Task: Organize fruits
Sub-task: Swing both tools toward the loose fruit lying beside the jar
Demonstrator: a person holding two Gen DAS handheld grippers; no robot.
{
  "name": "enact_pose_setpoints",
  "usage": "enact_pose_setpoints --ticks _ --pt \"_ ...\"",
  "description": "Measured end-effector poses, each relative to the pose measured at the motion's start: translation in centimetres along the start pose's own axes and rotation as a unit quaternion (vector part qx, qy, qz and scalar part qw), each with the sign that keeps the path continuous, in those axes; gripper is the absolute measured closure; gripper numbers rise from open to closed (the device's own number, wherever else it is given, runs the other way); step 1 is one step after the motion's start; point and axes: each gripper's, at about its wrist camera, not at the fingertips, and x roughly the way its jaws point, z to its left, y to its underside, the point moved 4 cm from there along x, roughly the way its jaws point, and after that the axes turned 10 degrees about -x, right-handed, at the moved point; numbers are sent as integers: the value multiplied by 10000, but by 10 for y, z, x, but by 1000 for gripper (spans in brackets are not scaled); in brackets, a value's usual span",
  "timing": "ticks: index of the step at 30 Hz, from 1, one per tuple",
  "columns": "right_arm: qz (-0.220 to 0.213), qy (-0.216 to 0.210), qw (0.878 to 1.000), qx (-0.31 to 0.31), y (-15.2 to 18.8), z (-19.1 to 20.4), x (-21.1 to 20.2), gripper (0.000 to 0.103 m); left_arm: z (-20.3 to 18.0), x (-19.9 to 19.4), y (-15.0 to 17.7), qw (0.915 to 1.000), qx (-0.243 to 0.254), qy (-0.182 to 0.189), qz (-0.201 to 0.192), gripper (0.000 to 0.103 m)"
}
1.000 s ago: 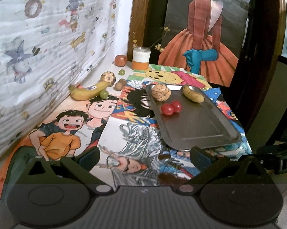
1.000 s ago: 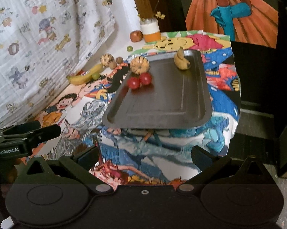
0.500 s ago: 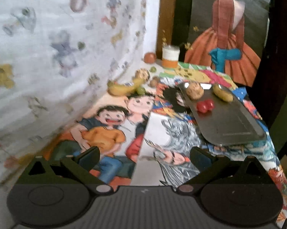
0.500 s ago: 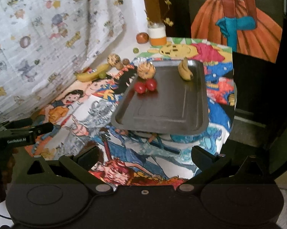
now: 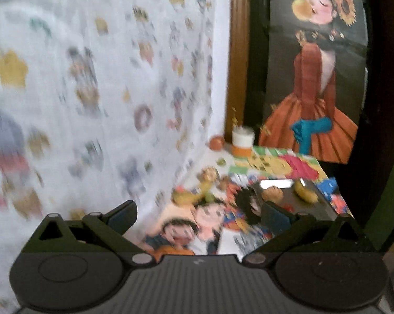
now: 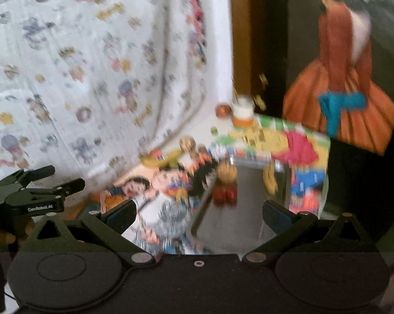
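on the bench (image 6: 150, 209), which wears a bright cartoon cloth, a dark metal tray (image 6: 238, 209) sits on the right side. near the tray's far end lie a round brown fruit (image 6: 226, 173), two red tomatoes (image 6: 224, 194) touching each other just in front of it, and a small banana (image 6: 270, 180) to the right. off the tray, to the left by the hanging printed sheet (image 6: 92, 65), a longer banana (image 6: 163, 160) lies with a second round brown fruit (image 6: 187, 142) at its far end. farther back stand a white and orange cup (image 6: 242, 112) and a reddish apple (image 6: 222, 110) just left of it. both views are blurred. the left claw (image 5: 198, 216) hangs over the near left part of the bench, fingers wide apart with nothing between them. the right claw (image 6: 198, 213) hovers over the tray's near end, also spread wide and empty.
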Motion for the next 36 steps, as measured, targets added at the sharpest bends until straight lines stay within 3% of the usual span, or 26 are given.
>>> enact_pose_setpoints --ticks 5,10,16,22,29,36 --pt "-349 -237 9974 -589 -62 -1 0 1 3 0 -47 9992 25 -280 -293 0" --pt "-713 -376 9912 -1047 -116 -9 15 1 1 5 -86 9981 83 -338 -512 0" --pt "-1350 -584 9710 -1886 -148 -24 60 1 -11 43 -92 9986 280 -256 -380 0" --pt "-1266 -999 9671 -1965 -154 -55 129 1 -27 77 -73 9962 589 78 -634 0" --pt "-842 -1155 9712 -1908 -132 -83 216 1 -35 133 -43 9942 1051 114 -173 0" --pt "-439 -1430 9651 -2148 -106 -95 282 1 -35 188 -13 9865 1568 -120 461 0"
